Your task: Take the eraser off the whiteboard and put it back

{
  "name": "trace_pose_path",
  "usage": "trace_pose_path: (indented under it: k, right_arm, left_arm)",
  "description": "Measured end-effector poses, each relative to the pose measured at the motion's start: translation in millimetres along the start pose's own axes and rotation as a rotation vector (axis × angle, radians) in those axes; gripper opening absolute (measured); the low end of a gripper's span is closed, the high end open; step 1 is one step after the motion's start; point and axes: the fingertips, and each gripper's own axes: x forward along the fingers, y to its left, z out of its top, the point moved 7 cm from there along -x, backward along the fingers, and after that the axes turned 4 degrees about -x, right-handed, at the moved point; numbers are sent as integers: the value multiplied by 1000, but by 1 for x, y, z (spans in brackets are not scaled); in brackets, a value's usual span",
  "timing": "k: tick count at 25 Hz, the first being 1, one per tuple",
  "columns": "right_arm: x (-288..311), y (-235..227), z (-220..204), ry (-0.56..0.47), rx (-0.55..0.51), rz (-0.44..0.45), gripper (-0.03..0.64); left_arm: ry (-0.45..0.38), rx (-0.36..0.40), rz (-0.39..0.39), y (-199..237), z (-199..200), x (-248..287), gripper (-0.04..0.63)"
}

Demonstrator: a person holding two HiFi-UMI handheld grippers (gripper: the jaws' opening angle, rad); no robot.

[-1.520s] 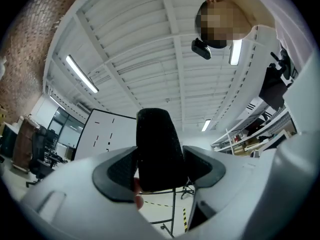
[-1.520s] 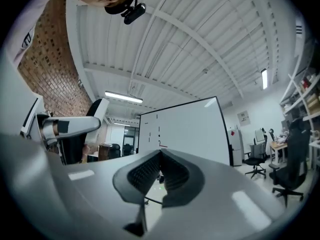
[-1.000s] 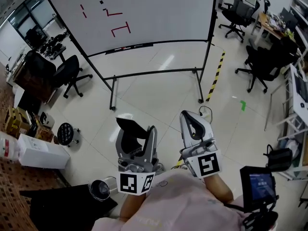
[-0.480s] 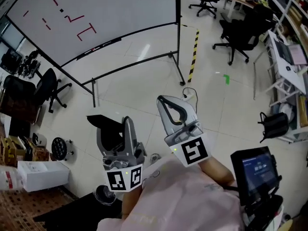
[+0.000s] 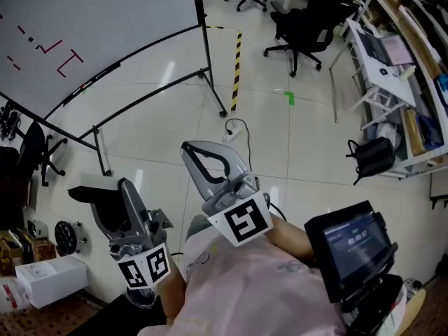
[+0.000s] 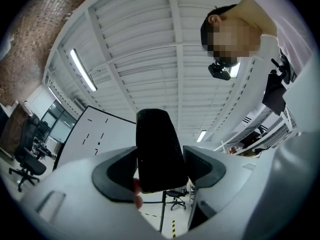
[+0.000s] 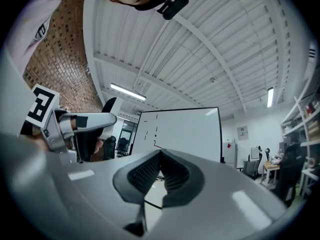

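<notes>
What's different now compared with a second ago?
The view swung away from the whiteboard, which slid to the upper left. The left gripper drifted toward the frame's lower left, the right gripper toward its middle. Unchanged: left gripper clamped on the black eraser, right gripper shut and empty.

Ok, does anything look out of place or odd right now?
Nothing spilled or damaged. The black eraser is off the whiteboard, clamped in the left gripper. One oddity: a white power strip lies loose on the floor near the whiteboard's foot.
</notes>
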Motion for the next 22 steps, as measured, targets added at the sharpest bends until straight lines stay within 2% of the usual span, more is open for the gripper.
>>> trace_pose_path:
  k: [6, 11, 13, 16, 17, 20, 22]
  right_arm:
    - [27, -29, -21, 12, -31, 5, 3]
    - [69, -63, -50, 54, -96, -2, 3]
    - [100, -75, -66, 63, -98, -35, 3]
    - [172, -90, -90, 63, 14, -141, 3]
    - [199, -97, -95, 69, 22, -169, 3]
    - [282, -125, -95, 80, 16, -231, 3]
    - [325, -140, -94, 102, -18, -260, 3]
  left_arm:
    - [-21, 22, 43, 20, -17, 47, 295]
    - [-15, 59, 46, 54, -41, 135, 295]
    - [-12, 68, 25, 82, -54, 191, 295]
    - [-12, 75, -7, 142, -72, 292, 295]
    - [-15, 78, -18, 163, -77, 328, 295]
    - [-14, 100, -49, 222, -90, 442, 295]
    - [7, 132, -40, 257, -103, 515, 295]
